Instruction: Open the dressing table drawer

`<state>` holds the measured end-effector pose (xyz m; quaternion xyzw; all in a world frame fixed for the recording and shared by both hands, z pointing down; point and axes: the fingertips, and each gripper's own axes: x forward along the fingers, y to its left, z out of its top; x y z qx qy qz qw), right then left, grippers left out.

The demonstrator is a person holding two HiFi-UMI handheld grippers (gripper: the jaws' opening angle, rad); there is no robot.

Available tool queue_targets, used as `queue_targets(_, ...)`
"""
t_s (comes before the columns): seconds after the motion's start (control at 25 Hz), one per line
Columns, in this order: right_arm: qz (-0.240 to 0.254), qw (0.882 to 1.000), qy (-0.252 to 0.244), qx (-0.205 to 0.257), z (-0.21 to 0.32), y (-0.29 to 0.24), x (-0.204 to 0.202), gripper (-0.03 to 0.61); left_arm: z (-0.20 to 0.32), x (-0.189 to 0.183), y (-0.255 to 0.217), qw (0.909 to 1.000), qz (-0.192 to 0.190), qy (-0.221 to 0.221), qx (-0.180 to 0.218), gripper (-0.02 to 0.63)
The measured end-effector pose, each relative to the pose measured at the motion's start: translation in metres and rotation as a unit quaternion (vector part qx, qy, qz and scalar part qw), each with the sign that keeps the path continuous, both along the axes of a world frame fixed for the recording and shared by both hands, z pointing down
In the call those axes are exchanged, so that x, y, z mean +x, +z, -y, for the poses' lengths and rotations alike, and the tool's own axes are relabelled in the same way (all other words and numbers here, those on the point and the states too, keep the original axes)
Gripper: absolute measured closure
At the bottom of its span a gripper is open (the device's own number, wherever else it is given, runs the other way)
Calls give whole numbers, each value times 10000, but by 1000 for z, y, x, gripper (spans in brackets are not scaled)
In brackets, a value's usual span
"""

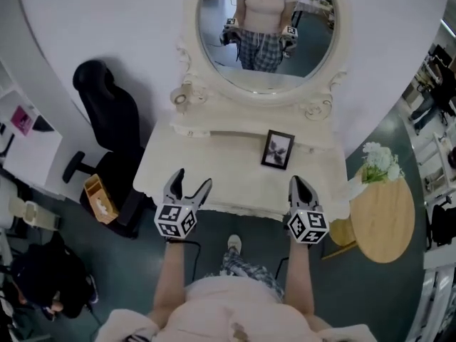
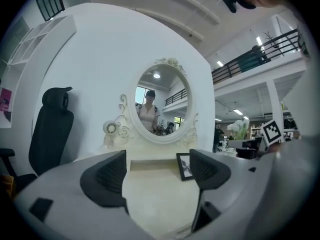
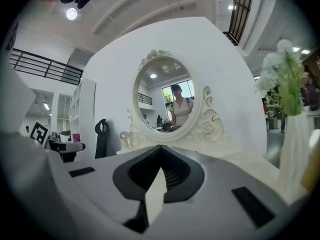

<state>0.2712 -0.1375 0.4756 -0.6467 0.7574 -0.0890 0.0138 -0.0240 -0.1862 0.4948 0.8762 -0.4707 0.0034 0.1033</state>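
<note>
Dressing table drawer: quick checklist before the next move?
1. Left gripper ready to grasp: ok, fingers apart, nothing between them.
2. Right gripper ready to grasp: not ok, fingers shut, empty.
3. Drawer handle located: cannot tell, no view shows it.
4. Both grippers at the front edge of the dressing table: ok in the head view.
5. Picture frame clear of the front edge: ok, it stands well back, upright.
</note>
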Motion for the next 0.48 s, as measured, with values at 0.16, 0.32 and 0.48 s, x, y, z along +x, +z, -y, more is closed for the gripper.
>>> queue_targets(0.16,-43,9998,-215,-27,66,-7,6,563,57,19,-6,9999,-29,-120,41,233)
queue_targets(0.32,-50,9996,-286,-68,107,-6,10,563,94,32,-7,9998,136,-124,116,233)
queue_targets(0.48,11,9997,-228,-108,132,-3,16,563,123,33,-1,9998,108,-144,14,233)
